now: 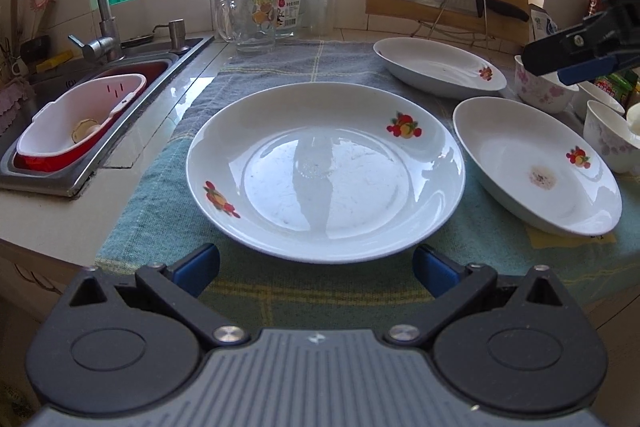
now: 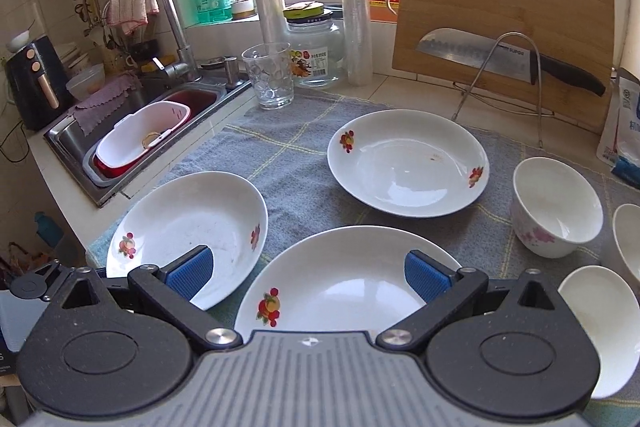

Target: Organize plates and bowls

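Both your grippers are spread wide with nothing in them: the left gripper sits just short of the near plate, and the right gripper hangs above the middle plate. All three plates lie apart on the towel, the far plate near the knife rack, and the flowered bowl waits on the right. You risk a glazed rim slipping from the pads if you pinch shallow. Swing wide on the right and you could knock that bowl. Drag instead of lifting and the towel may bunch.
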Motion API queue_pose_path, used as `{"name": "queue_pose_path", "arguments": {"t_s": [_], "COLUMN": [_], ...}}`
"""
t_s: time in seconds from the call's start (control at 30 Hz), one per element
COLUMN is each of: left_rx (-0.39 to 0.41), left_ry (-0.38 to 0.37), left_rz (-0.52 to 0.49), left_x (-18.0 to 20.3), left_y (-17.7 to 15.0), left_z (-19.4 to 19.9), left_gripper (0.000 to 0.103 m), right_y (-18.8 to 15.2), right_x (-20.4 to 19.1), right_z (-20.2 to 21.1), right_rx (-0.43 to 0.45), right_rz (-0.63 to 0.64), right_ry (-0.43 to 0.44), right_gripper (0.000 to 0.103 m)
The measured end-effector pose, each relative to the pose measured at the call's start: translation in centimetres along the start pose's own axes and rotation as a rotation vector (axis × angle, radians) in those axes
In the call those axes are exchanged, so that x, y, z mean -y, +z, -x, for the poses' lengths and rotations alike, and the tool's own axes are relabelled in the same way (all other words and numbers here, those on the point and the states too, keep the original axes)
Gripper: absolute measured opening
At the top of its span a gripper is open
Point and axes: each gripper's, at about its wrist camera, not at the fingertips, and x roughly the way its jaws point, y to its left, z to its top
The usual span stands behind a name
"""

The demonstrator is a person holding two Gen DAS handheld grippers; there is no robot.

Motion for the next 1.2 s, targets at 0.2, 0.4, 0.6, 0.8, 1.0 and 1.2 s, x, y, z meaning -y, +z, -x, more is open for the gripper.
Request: {"name": "queue_pose_path", "arguments": {"t_s": [0.2, 0.4, 0.6, 0.8, 1.0, 1.2], "left_rx": [-0.038, -0.023, 0.011, -0.002, -0.009, -0.016], "left_ry": [-0.020, -0.034, -0.042, -0.078, -0.120, -0.153], "left_rz": [-0.011, -0.025, -0.034, -0.075, -0.113, -0.141], "left_x": [-0.8, -1.0, -1.0, -1.4, -1.7, -2.0], "left_y": [0.4, 0.4, -0.1, 0.4, 0.8, 1.1], "left_z": [-1.1, -1.3, -1.2, -1.5, -1.9, -2.2], "left_gripper": [0.103, 0.103, 0.103, 0.103, 0.103, 0.103], "right_y": [2.0, 3.5, 4.8, 5.7, 6.3, 7.0], "right_x": [-1.6, -2.6, -3.2, -3.6, -4.3, -4.6], "right_z": [-3.0, -6.7, -10.2, -12.9, -14.8, -16.1], "right_rx": [-0.024, -0.097, -0.175, -0.241, -0.306, -0.363], "right_rz": [0.060, 0.107, 0.160, 0.198, 0.226, 0.257], "right_ry": [0.052, 0.155, 0.230, 0.278, 0.363, 0.407], "right_gripper": [0.103, 0.103, 0.103, 0.103, 0.103, 0.089]}}
